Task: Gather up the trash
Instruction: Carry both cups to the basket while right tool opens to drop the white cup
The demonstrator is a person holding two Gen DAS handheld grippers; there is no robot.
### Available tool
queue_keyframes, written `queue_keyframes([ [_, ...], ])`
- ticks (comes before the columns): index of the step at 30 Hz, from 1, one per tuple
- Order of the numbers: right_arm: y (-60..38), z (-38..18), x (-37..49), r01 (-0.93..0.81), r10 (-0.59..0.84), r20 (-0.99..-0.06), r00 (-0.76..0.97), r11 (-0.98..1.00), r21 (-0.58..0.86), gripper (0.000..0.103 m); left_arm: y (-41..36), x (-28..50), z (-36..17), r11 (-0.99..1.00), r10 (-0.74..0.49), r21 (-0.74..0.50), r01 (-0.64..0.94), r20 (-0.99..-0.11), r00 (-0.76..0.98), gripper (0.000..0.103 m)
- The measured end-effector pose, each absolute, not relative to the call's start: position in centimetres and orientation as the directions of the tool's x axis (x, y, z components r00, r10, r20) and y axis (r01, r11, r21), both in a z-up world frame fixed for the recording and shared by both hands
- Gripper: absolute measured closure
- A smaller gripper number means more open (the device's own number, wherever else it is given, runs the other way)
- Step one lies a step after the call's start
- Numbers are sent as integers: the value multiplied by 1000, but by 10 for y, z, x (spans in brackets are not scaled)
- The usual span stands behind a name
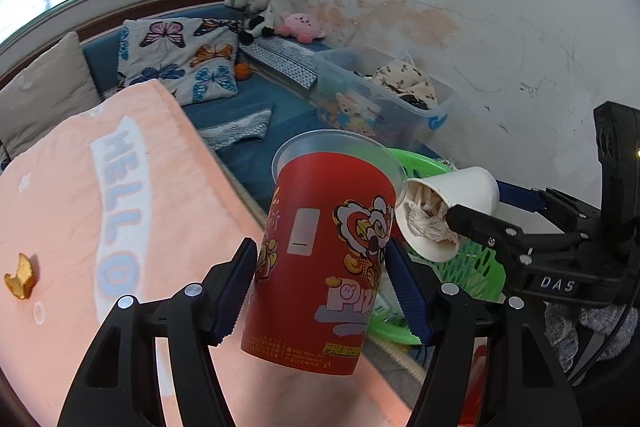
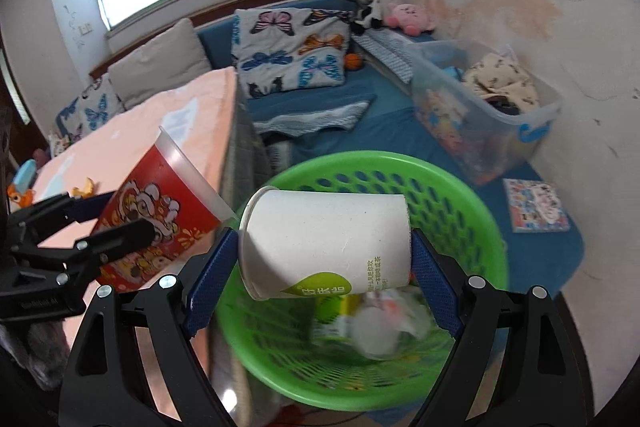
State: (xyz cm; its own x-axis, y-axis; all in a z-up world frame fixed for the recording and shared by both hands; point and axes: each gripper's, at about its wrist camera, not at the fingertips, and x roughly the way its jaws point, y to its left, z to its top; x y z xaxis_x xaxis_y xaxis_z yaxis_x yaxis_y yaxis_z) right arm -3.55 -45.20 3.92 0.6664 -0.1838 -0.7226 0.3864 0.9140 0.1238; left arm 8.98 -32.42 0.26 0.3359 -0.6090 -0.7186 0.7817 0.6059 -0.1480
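Note:
My left gripper (image 1: 320,287) is shut on a red Pizza Hut paper cup (image 1: 324,255) with a clear rim, held upright above the pink cloth's right edge. The red cup also shows in the right wrist view (image 2: 156,223). My right gripper (image 2: 320,279) is shut on a white paper cup (image 2: 324,243), held sideways over the green plastic basket (image 2: 472,211). In the left wrist view the white cup (image 1: 448,211) shows crumpled tissue inside, over the basket (image 1: 476,267). Blurred trash (image 2: 380,323) lies in the basket.
A pink "HELLO" cloth (image 1: 100,207) covers the table, with an orange peel scrap (image 1: 22,277) on it. A clear storage bin (image 2: 488,115) of clothes stands by the wall on the blue mat. Cushions (image 2: 288,47) and plush toys (image 2: 408,15) lie behind. A booklet (image 2: 536,205) lies right of the basket.

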Motion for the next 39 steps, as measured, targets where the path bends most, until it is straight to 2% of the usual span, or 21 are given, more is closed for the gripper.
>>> queue_keyframes([
  [20, -484, 29, -73, 479, -248, -736, 630, 870, 117, 18, -379, 74, -10, 572, -610, -157, 805, -738, 289, 39],
  [39, -484, 31, -80, 480, -243, -726, 643, 867, 134, 17, -383, 75, -14, 575, -614, -182, 798, -741, 273, 39],
])
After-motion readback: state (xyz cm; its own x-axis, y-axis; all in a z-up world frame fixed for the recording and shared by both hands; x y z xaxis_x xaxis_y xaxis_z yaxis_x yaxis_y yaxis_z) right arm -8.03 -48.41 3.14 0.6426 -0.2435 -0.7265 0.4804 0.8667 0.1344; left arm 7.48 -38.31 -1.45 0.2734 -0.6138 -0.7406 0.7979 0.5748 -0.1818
